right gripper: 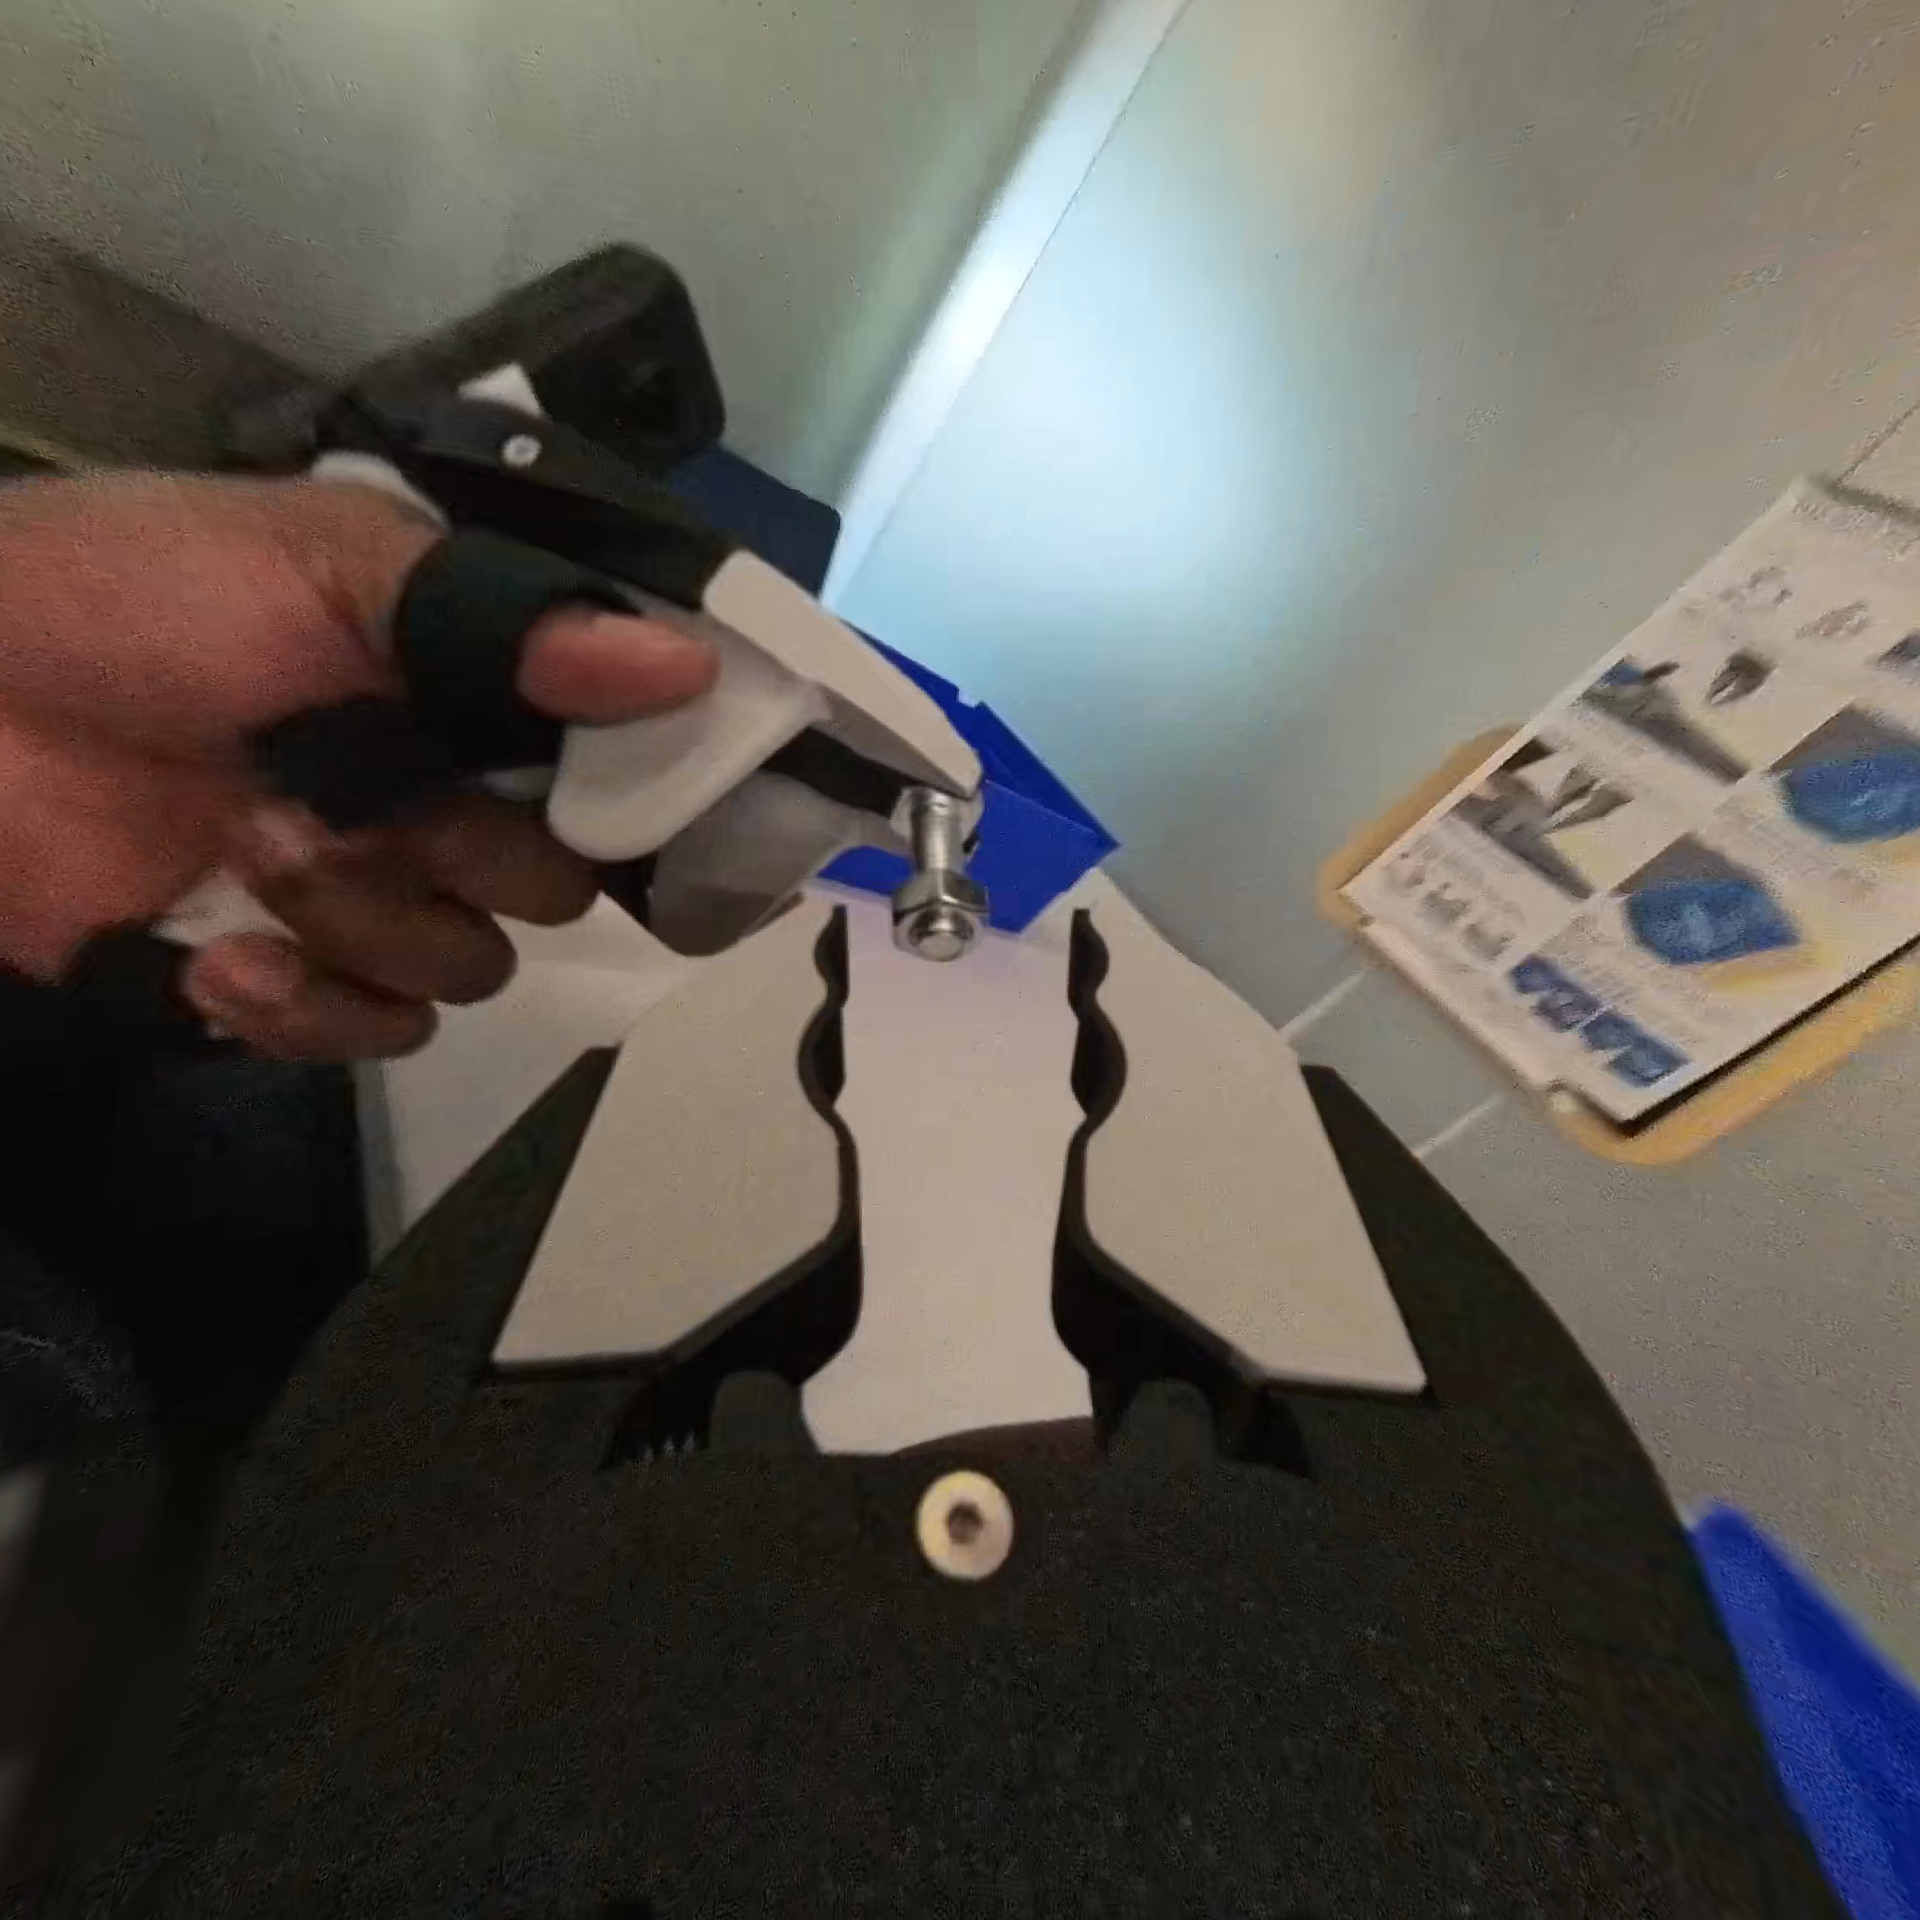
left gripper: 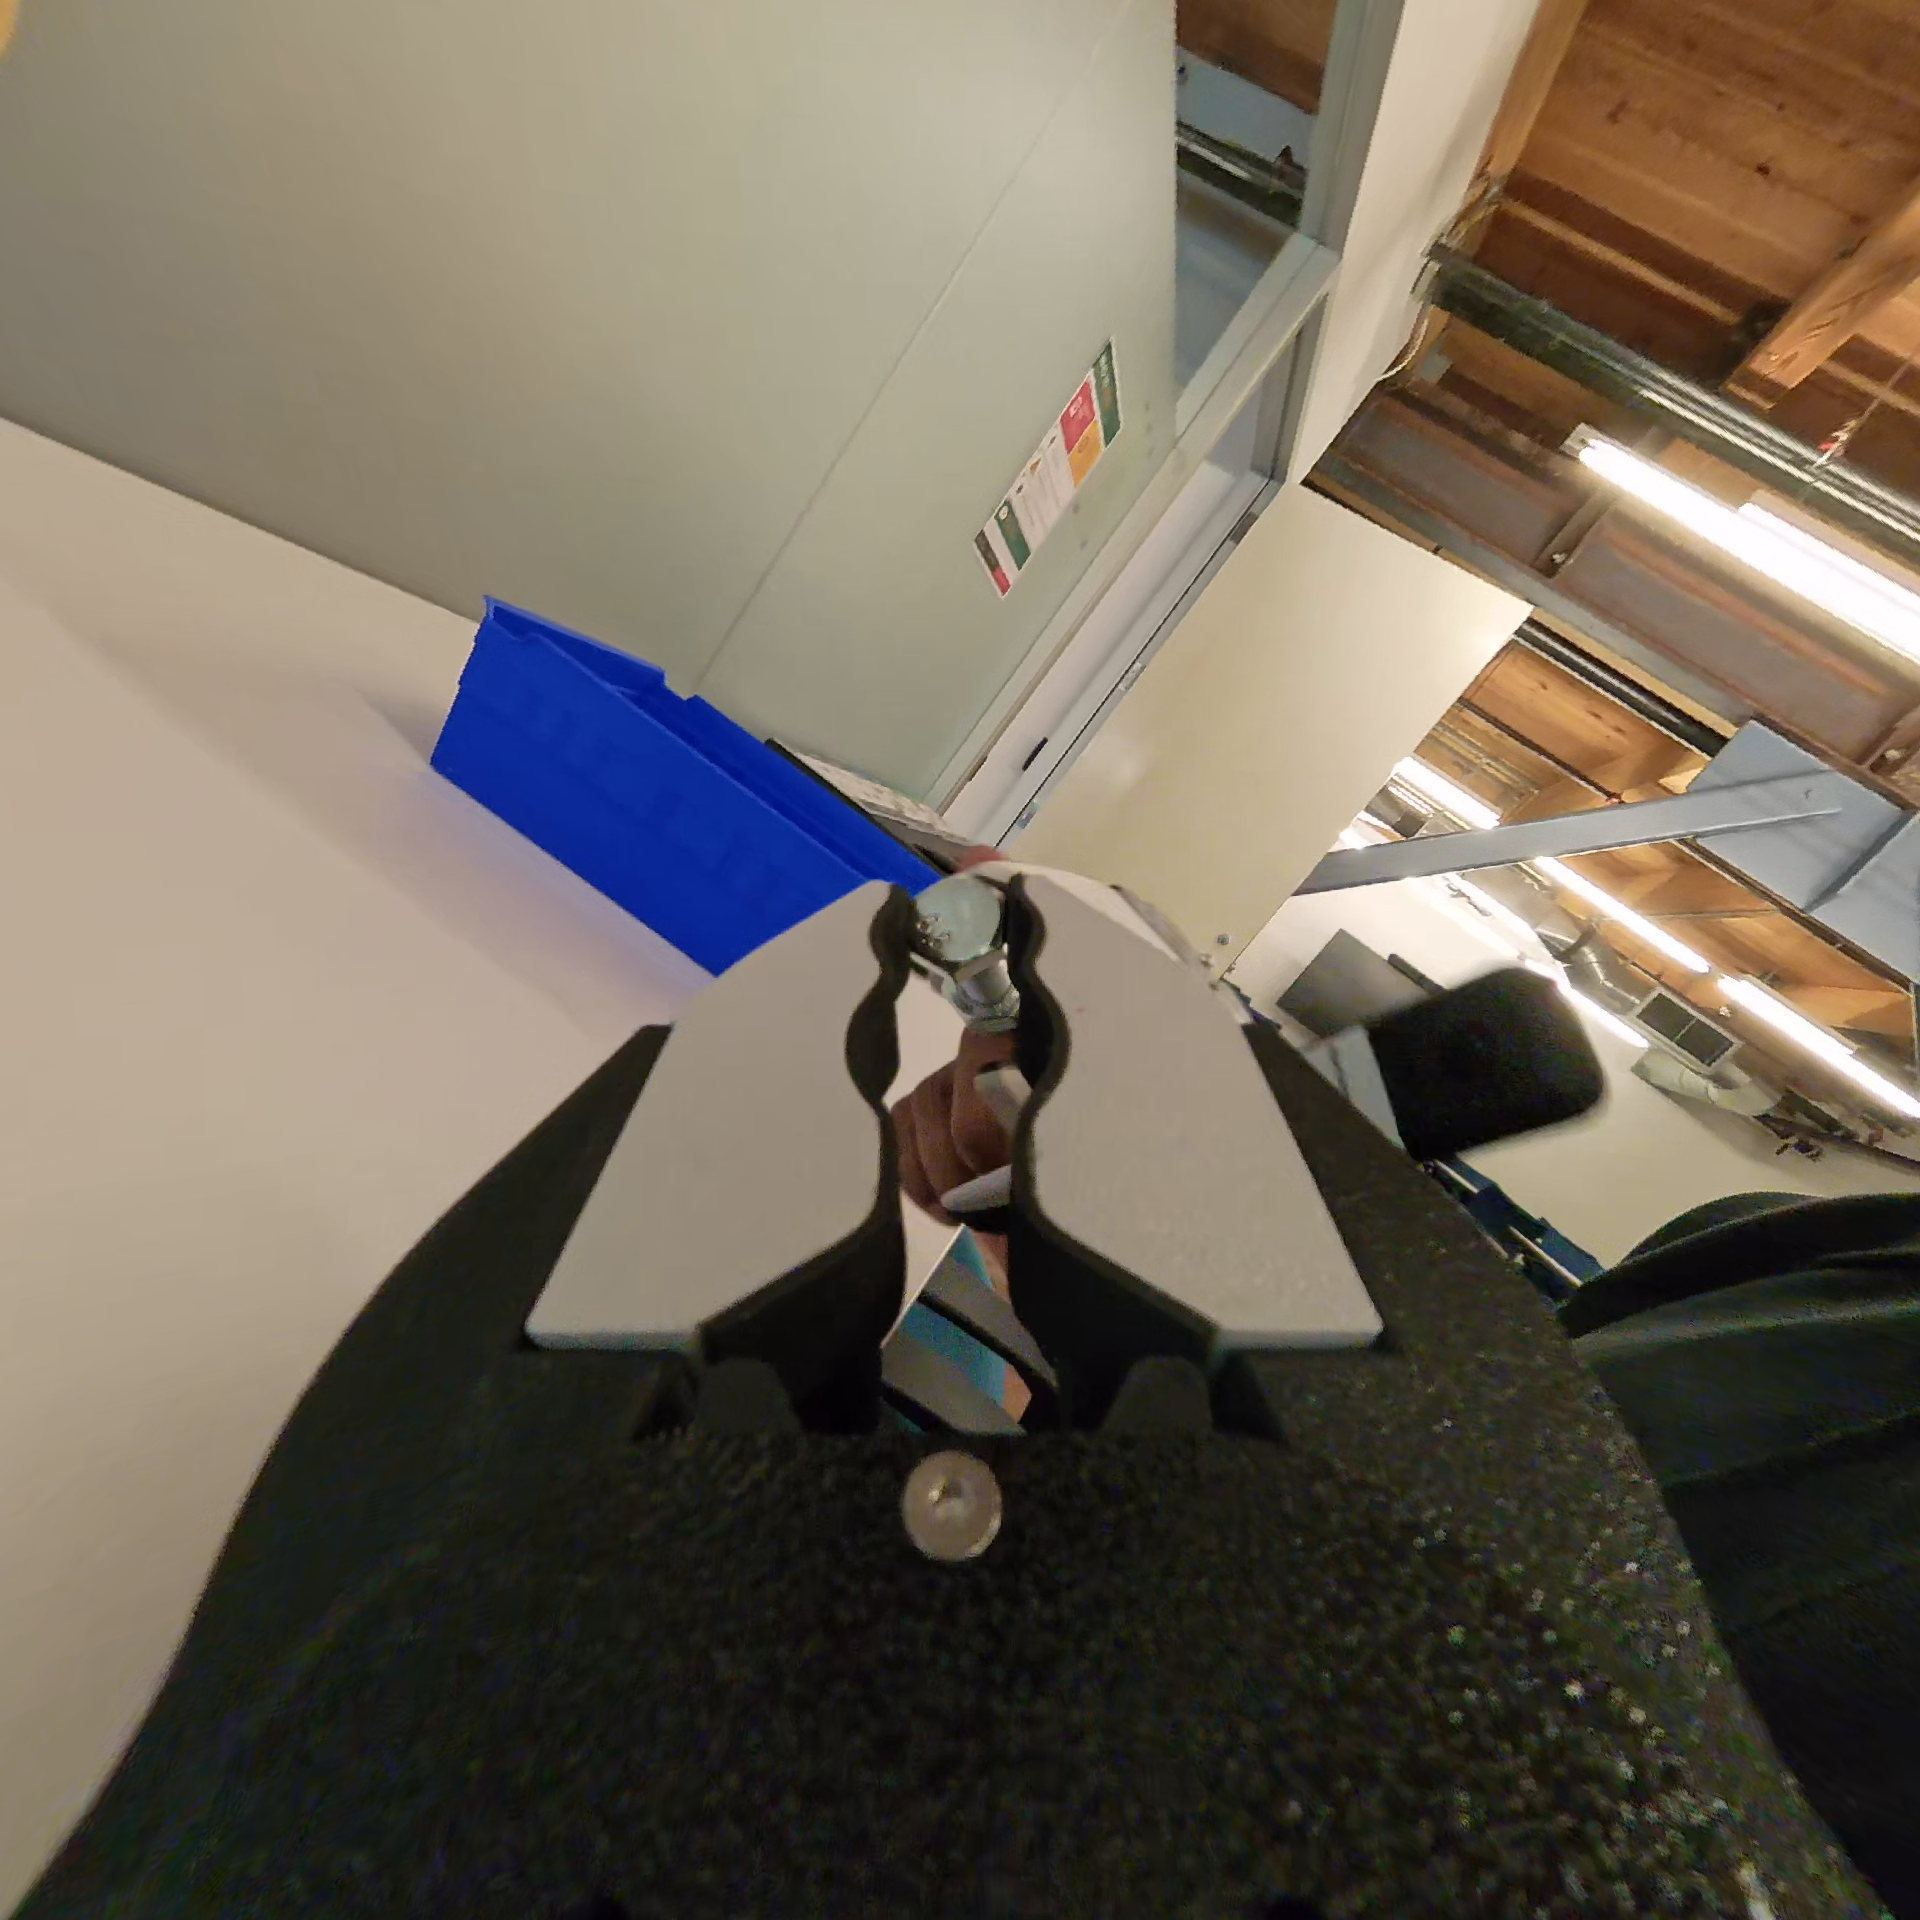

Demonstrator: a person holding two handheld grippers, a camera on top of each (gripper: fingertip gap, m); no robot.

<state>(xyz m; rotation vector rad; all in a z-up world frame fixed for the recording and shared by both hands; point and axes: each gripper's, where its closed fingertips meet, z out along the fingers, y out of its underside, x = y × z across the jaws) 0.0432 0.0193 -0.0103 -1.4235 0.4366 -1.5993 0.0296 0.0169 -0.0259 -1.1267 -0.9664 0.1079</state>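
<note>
- While the right gripper (right gripper: 956, 935) stands wide with nothing between its pads, the bolt's nut end hangs just past its tips, not touching them.
- Close by, the left gripper (left gripper: 961, 914) is squeezed narrow on the head of a shiny metal bolt (left gripper: 966, 961), with both dark pads pressing on it.
- On the bolt's shaft sits a nut (right gripper: 935, 899) near the free end.
- At the left, a hand (right gripper: 208, 727) grips that tool's handle.
- Behind the bolt, farther off, a blue bin (left gripper: 644, 790) sits on the white table (left gripper: 208, 831).
- Far right, a printed sheet (right gripper: 1662, 831) hangs on the pale wall (right gripper: 1351, 416).
</note>
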